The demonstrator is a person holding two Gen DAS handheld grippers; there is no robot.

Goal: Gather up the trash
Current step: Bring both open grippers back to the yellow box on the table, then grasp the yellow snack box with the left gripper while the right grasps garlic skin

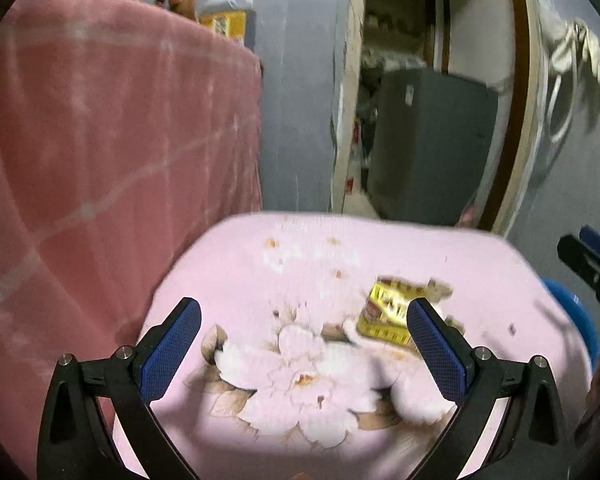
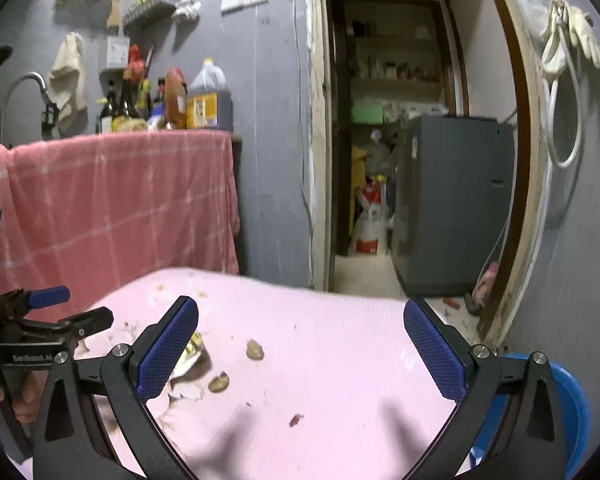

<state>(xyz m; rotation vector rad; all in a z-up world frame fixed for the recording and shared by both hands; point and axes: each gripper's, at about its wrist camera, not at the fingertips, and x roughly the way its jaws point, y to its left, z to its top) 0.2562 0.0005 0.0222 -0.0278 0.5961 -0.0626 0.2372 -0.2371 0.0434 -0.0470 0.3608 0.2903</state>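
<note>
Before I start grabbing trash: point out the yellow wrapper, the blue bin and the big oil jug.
yellow wrapper point(image 1: 388, 312), left wrist view, printed yellow face.
blue bin point(image 2: 572, 404), right wrist view, its rim.
oil jug point(image 2: 208, 100), right wrist view, its body.

A home kitchen corner. At upper left of the right wrist view, sauce bottles point(image 2: 140, 100) and a large oil jug point(image 2: 208, 98) stand behind a pink checked cloth point(image 2: 112, 200), with a tap point(image 2: 30, 84) and a wall rack point(image 2: 150, 10) on the grey wall. Through the doorway at centre, pantry shelves point(image 2: 396, 72) hold jars beside a grey appliance point(image 2: 452, 204).
</note>
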